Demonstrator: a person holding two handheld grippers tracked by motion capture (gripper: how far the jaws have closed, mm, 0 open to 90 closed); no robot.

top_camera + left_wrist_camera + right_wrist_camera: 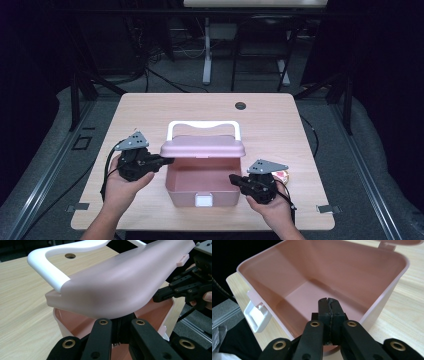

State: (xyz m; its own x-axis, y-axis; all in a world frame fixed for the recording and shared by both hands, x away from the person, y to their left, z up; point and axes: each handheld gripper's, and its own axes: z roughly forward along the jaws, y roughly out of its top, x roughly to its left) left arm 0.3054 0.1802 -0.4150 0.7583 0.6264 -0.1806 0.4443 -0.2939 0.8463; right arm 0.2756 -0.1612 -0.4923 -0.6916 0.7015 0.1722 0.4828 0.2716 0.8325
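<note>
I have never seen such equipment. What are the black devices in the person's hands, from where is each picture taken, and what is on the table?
No robot here: a person holds a hand tool with two black jaws in each hand, the left gripper and the right gripper. One picture comes from a camera above the wooden table; the other two come from small cameras riding on the grippers, looking along their jaws. On the table stands a pink box with a white latch and a white handle. The left gripper props its lid partly open from beneath. The right gripper, jaws shut and holding nothing, sits at the box's rim. A small round item lies behind it.
</note>
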